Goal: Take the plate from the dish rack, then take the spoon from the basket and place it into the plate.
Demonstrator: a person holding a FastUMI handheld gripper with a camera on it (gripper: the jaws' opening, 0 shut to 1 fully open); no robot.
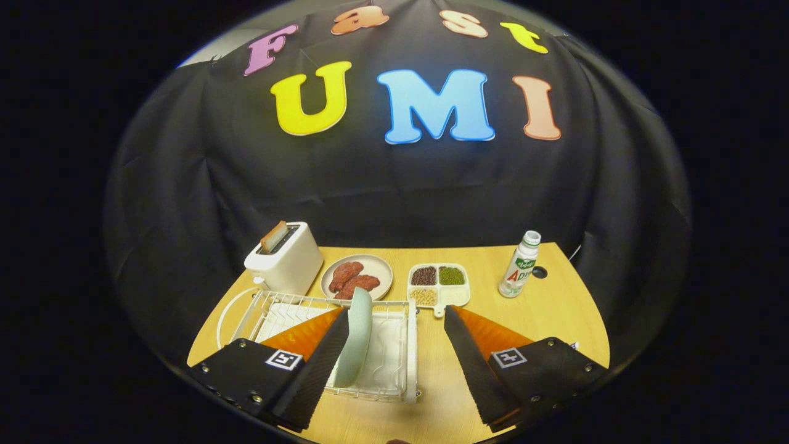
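A pale green plate [359, 336] stands on edge in the white wire dish rack [394, 345] on the wooden table. My gripper [397, 320] hovers above the rack with its fingers wide open. The left finger [320, 364] lies just left of the plate, close to its face; the right finger [471, 357] is well to the right, past the rack's side. Nothing is held between them. No spoon or basket can be made out.
Beyond the rack stand a white toaster [286, 259] with a slice in it, a plate of reddish meat pieces [356, 277], a divided tray of beans and grains [439, 285] and a small bottle [519, 265]. The table's curved edge runs at right.
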